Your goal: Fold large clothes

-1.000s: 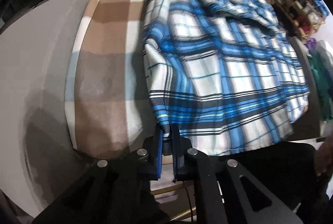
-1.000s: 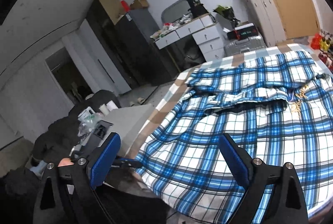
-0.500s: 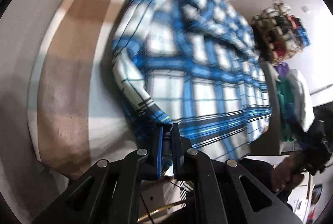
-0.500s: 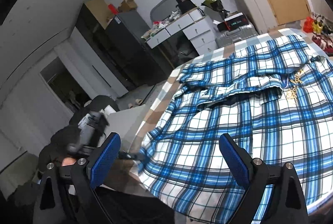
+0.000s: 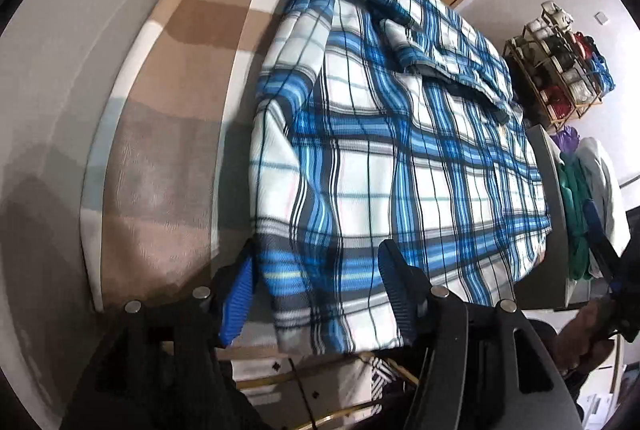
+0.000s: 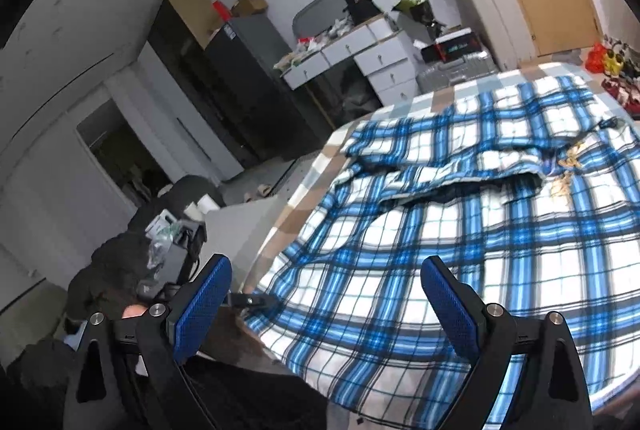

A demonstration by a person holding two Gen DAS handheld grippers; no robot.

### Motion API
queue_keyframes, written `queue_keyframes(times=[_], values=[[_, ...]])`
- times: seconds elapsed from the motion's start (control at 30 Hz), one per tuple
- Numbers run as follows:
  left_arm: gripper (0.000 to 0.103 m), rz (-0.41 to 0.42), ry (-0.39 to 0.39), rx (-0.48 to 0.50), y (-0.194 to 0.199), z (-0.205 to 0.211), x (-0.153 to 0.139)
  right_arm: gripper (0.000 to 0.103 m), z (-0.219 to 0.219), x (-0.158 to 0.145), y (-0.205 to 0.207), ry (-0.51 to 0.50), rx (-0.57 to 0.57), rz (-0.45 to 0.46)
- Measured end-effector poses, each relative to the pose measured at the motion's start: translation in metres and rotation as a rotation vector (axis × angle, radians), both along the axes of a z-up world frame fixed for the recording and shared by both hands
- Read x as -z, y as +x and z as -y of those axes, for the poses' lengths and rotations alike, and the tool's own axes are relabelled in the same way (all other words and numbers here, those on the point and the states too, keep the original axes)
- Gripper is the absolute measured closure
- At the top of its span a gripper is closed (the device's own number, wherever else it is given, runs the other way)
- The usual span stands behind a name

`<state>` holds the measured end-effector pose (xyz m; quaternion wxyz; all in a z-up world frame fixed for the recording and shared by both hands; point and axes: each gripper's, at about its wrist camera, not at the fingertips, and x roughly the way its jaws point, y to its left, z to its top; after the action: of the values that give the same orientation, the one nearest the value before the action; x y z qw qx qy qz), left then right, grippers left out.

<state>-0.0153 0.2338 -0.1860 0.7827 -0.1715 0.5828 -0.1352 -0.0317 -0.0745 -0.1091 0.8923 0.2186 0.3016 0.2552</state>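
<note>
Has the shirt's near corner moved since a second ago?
Yes. The shirt corner shifted inward over the blanket, away from its bare near edge. The left tongs have just been opening and no longer pinch it.

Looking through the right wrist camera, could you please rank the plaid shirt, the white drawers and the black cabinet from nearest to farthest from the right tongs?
1. The plaid shirt, spread on the bed just ahead of the open right tongs.
2. The white drawers, beyond the bed's far edge, centre.
3. The black cabinet, against the back wall, left of the drawers; nearly as close, so this order is uncertain.
</note>
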Motion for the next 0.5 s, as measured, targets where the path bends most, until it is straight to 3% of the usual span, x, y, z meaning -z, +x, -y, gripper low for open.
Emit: queue_keyframes(times=[0.17,0.2,0.27,0.37,0.5], values=[[0.053,0.034,0.030,0.006,-0.005,0.008,0.001,0.007,0.072,-0.013,-0.013,-0.003,0.097,-0.037],[0.057,0.035,0.035,0.023,-0.006,0.010,0.001,0.007,0.099,-0.017,-0.019,-0.038,0.160,-0.072],[0.081,0.034,0.071,0.053,-0.006,0.015,0.002,0.007,0.134,-0.020,-0.027,-0.068,0.225,-0.125],[0.097,0.035,0.115,0.055,-0.004,0.016,0.002,0.007,0.182,-0.006,-0.039,-0.175,0.327,-0.285],[0.100,0.051,0.024,0.039,-0.004,0.009,-0.003,0.007,0.207,0.036,-0.042,-0.175,0.336,-0.469]])
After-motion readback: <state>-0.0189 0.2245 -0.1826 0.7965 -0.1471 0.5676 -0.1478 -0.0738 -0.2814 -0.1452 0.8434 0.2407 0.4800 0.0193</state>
